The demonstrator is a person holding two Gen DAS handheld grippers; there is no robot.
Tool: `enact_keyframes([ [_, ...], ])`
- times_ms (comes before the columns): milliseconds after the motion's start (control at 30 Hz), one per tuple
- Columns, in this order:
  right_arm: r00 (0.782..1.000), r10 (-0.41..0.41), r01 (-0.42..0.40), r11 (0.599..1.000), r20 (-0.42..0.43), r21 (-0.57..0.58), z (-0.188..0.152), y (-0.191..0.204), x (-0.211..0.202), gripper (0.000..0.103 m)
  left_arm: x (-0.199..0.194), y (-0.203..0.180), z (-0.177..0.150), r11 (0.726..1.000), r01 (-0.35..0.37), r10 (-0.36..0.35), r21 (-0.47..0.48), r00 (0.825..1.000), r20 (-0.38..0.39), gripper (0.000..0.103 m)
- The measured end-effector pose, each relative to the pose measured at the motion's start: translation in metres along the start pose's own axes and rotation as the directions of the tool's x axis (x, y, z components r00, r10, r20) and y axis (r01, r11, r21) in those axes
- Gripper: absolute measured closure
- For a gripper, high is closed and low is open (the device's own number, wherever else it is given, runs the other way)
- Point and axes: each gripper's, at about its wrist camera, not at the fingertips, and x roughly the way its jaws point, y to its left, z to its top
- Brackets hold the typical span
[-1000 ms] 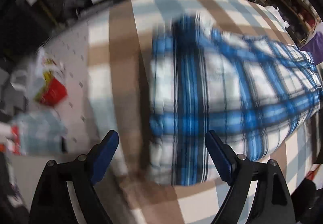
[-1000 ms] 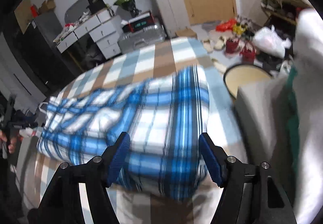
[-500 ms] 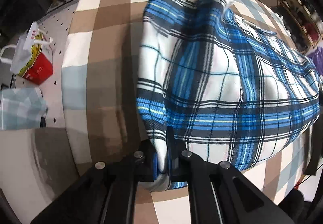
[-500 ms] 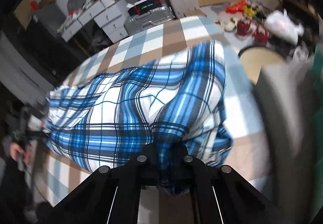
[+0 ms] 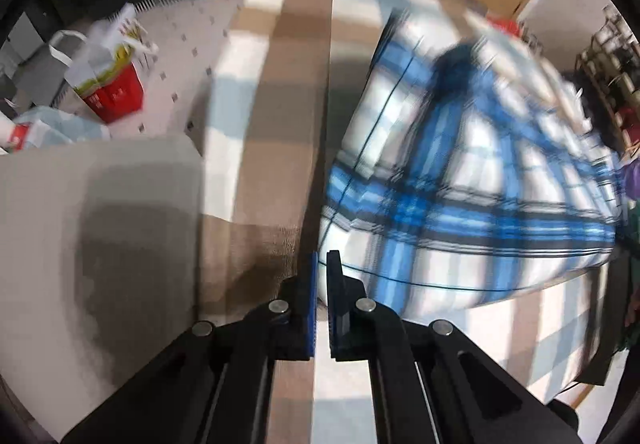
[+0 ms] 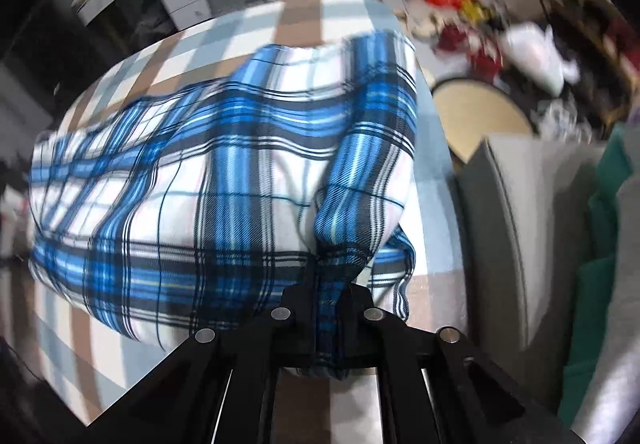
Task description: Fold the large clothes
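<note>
A blue, white and black plaid shirt (image 5: 460,183) lies on the bed's brown, white and pale-blue checked cover (image 5: 288,83). In the left wrist view my left gripper (image 5: 322,268) is shut at the shirt's near left corner, with only a thin sliver of cloth between its pads. The picture there is blurred. In the right wrist view the shirt (image 6: 240,183) spreads left across the cover (image 6: 300,15). A bunched fold of it runs down into my right gripper (image 6: 330,296). Those jaws are opening slightly, with the cloth still pinched between them.
A grey cushion (image 5: 100,224) lies left of the left gripper. A red and white bag (image 5: 108,83) stands on the floor beyond it. Right of the bed are a grey pile (image 6: 500,224), a green garment (image 6: 608,203) and a round beige stool (image 6: 476,115).
A second ago both grippers stood open over the shirt. Both then closed on its near edge. Since then the left one has shifted left, with less cloth in its jaws.
</note>
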Motion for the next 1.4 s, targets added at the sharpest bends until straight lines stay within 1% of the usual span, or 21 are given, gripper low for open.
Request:
enact_keyframes([
  [100,0.996,-0.01,0.009,1.0,0.09,0.007,-0.008,0.001,-0.027,0.056,-0.037,-0.023,0.001,0.998,0.026,-0.03,0.051,0.995,0.095,0.099],
  [133,0.989,-0.002,0.0,1.0,0.147,0.011,-0.009,0.0,-0.041,0.048,-0.049,-0.035,0.0,0.996,0.044,-0.055,0.084,0.99,0.133,0.079],
  [167,0.979,-0.008,0.006,1.0,0.204,0.013,-0.011,0.005,-0.054,0.045,-0.059,-0.055,-0.002,0.989,0.073,-0.093,0.127,0.982,0.162,0.061],
  [200,0.962,-0.025,0.02,1.0,0.272,0.019,-0.014,0.009,-0.071,0.041,-0.06,-0.072,-0.006,0.981,0.103,-0.132,0.166,0.976,0.173,0.019],
  [233,0.947,-0.007,0.004,1.0,0.321,0.01,-0.019,0.015,-0.082,0.035,-0.06,-0.089,-0.012,0.971,0.126,-0.164,0.202,0.969,0.184,0.011],
  [300,0.928,0.089,-0.081,0.996,0.362,-0.038,-0.03,0.035,-0.093,0.033,-0.049,-0.116,-0.025,0.947,0.148,-0.207,0.286,0.96,0.188,0.011],
  [400,0.918,0.219,-0.174,0.971,0.33,-0.162,-0.048,0.086,-0.082,0.033,-0.015,-0.15,-0.032,0.914,0.107,-0.184,0.392,0.969,0.166,0.011],
  [467,0.922,0.256,-0.191,0.953,0.29,-0.235,-0.052,0.116,-0.065,0.033,0.013,-0.171,-0.03,0.908,0.068,-0.14,0.413,0.979,0.148,0.011],
  [533,0.948,0.202,-0.129,0.95,0.244,-0.285,-0.05,0.145,-0.035,0.035,0.04,-0.175,-0.018,0.92,0.018,-0.077,0.392,0.988,0.134,0.011],
  [633,0.972,0.134,-0.079,0.96,0.192,-0.269,-0.03,0.158,0.002,0.036,0.069,-0.162,0.008,0.944,0.009,-0.04,0.328,0.995,0.088,0.01],
  [733,0.985,0.141,-0.12,0.974,0.098,-0.194,-0.018,0.147,0.031,0.036,0.09,-0.143,0.021,0.966,0.085,-0.094,0.245,0.995,0.026,0.01],
  [800,0.987,0.144,-0.129,0.976,0.071,-0.178,-0.012,0.145,0.045,0.034,0.098,-0.137,0.022,0.969,0.109,-0.118,0.222,0.993,0.028,0.007],
  [900,0.992,0.12,-0.109,0.97,0.039,-0.219,-0.005,0.152,0.053,0.025,0.098,-0.138,0.024,0.961,0.089,-0.103,0.263,0.994,0.04,0.001],
  [1000,0.995,0.101,-0.098,0.959,-0.004,-0.267,0.005,0.159,0.048,0.027,0.084,-0.135,0.032,0.963,0.114,-0.122,0.244,0.992,0.021,0.002],
  [1100,0.984,0.165,-0.143,0.959,0.07,-0.245,0.013,0.144,0.017,0.029,0.048,-0.134,0.03,0.953,0.159,-0.185,0.258,0.98,0.08,0.002],
  [1133,0.977,0.187,-0.16,0.96,0.101,-0.229,0.016,0.138,0.008,0.029,0.041,-0.135,0.032,0.951,0.135,-0.176,0.278,0.976,0.126,0.001],
  [1167,0.975,0.185,-0.155,0.964,0.125,-0.216,0.019,0.132,0.004,0.028,0.043,-0.137,0.036,0.955,0.079,-0.126,0.285,0.981,0.15,0.001],
  [1200,0.978,0.157,-0.129,0.972,0.134,-0.198,0.023,0.126,0.005,0.028,0.054,-0.139,0.04,0.957,0.04,-0.081,0.287,0.988,0.132,0.001],
  [1267,0.989,0.111,-0.094,0.983,0.101,-0.158,0.029,0.116,0.021,0.028,0.088,-0.138,0.05,0.957,0.0,-0.01,0.289,0.999,0.034,0.001],
  [1333,0.999,0.05,-0.049,0.988,0.003,-0.148,0.03,0.112,0.051,0.029,0.104,-0.133,0.057,0.961,-0.029,0.022,0.276,0.999,0.028,0.001],
  [1400,0.999,0.034,-0.034,0.985,-0.001,-0.17,0.03,0.115,0.066,0.028,0.105,-0.132,0.063,0.957,-0.034,0.023,0.288,0.999,0.041,0.001],
])
